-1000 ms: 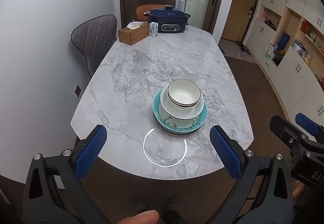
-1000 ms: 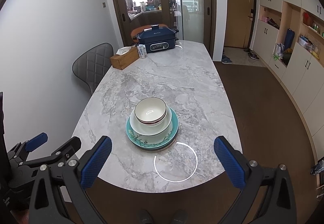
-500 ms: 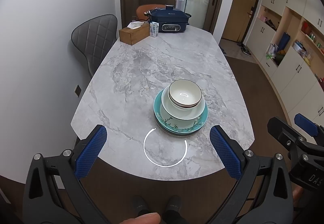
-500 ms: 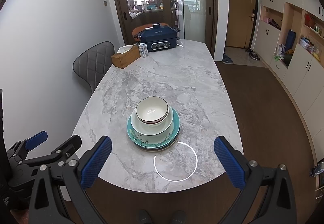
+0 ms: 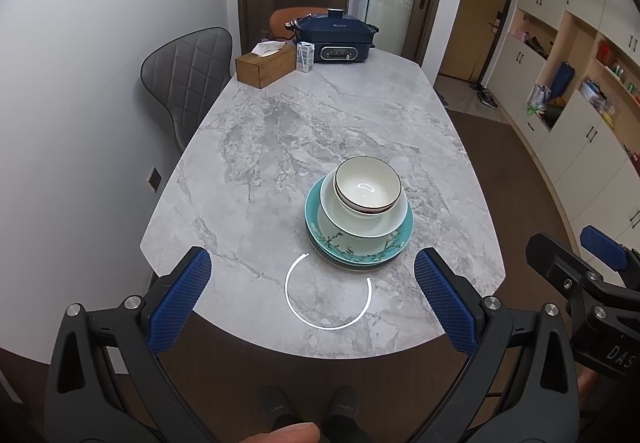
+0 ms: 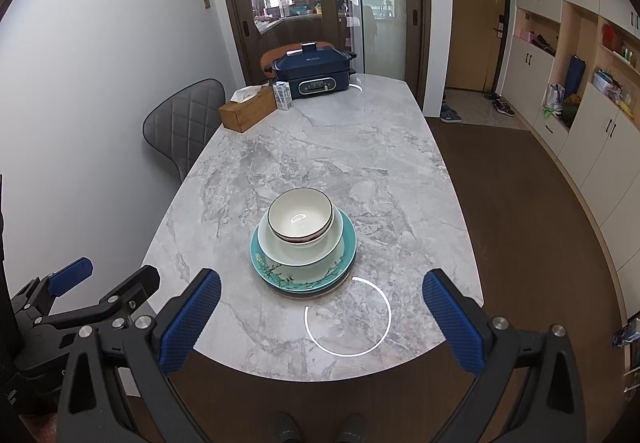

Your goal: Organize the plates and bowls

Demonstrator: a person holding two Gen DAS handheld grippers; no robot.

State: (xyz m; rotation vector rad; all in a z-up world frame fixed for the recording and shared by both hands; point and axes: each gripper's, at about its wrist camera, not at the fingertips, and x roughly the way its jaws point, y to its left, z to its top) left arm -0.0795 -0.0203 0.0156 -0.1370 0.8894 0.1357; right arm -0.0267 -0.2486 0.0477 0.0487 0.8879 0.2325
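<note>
A stack stands near the front of the marble table [image 5: 304, 131]: a small white bowl with a dark rim [image 5: 367, 185] sits in a larger white bowl [image 5: 372, 225], on a teal flowered plate [image 5: 344, 243] with a darker plate under it. In the right wrist view the small bowl [image 6: 300, 215] tops the same teal plate [image 6: 280, 275]. My left gripper [image 5: 312, 299] is open and empty, short of the stack. My right gripper [image 6: 320, 319] is open and empty, also short of the stack.
At the table's far end are a wooden tissue box [image 5: 264, 65], a small carton [image 5: 305, 57] and a dark blue electric cooker [image 5: 332, 37]. A grey padded chair [image 5: 188, 83] stands at the left side. Cabinets [image 5: 580, 115] line the right wall.
Both grippers have shifted slightly, so the stack sits a touch differently in view. Neither gripper has opened, shut or touched anything.
</note>
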